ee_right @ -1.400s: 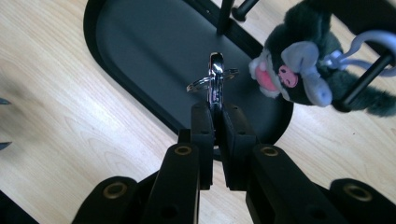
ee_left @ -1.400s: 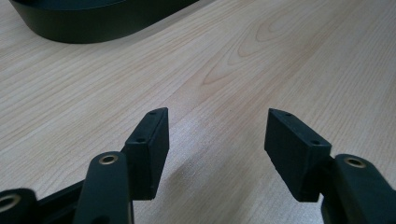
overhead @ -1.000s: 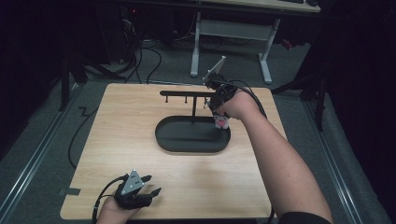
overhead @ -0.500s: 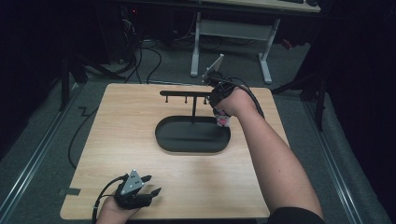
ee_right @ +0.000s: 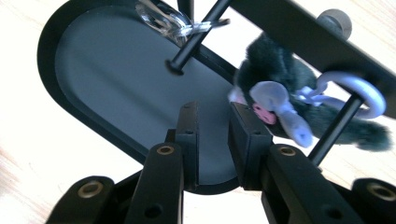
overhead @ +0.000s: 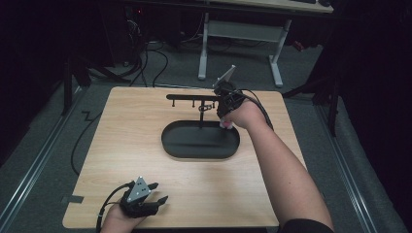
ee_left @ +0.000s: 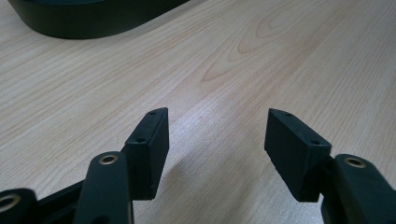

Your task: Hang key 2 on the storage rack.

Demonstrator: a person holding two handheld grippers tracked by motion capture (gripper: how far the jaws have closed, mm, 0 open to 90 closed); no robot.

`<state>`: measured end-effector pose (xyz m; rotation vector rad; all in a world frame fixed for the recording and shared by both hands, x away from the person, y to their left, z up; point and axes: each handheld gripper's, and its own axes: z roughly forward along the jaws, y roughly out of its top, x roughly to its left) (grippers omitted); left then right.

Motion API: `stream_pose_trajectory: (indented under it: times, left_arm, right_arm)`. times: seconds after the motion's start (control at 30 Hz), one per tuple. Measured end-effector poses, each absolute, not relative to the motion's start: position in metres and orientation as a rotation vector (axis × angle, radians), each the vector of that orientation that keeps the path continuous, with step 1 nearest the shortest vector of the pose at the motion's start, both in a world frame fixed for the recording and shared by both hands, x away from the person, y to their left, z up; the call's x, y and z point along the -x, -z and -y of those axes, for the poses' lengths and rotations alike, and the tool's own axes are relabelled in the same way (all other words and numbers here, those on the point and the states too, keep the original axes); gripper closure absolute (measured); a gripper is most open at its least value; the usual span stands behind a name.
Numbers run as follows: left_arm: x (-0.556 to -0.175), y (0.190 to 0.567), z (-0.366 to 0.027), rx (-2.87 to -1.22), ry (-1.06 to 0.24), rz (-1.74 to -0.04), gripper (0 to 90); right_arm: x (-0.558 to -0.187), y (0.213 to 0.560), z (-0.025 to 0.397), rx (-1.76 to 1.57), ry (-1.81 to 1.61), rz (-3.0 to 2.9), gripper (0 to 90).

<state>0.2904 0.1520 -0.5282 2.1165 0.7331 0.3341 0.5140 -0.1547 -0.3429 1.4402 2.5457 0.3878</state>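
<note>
Down at the near left corner of the pale wooden table [overhead: 121, 145] sits the left gripper [overhead: 156, 195], held in the person's left hand [overhead: 119, 221], jaws spread wide with nothing but bare wood grain between them, hovering low over the tabletop. In the left gripper view the edge of the black oval metal tray [ee_left: 93, 18] pokes in at the top left. Moving along to the middle, that tray [overhead: 170, 145] is the base of a black metal rack with a thin upright post [overhead: 201, 116] and a horizontal bar [overhead: 187, 97] on top; a small clear plastic clip [ee_right: 163, 21] hangs by the post. Over on the right, the right gripper [ee_right: 212, 135] is up by the bar's right end, jaws only a narrow gap apart and not holding anything. Just beside its right jaw is a dark green fuzzy plush keychain with a pale lilac bit and a pink spot [ee_right: 280, 100], hanging from the bar by a lilac ring [ee_right: 369, 93].
</note>
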Motion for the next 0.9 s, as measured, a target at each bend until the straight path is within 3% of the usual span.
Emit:
stream_pose_trajectory:
  times: [0.33, 0.9]
  left_arm:
    - [-0.29, 0.529, -0.149, -2.126, -0.328, -0.727, 40.8]
    - [-0.29, 0.531, -0.146, -2.133, -0.331, -0.726, 40.8]
  right_arm:
    - [-0.489, 0.359, 0.17, -1.43, -0.499, -2.523, 63.6]
    - [-0.418, 0.433, 0.207, -1.356, -0.731, -2.402, 47.3]
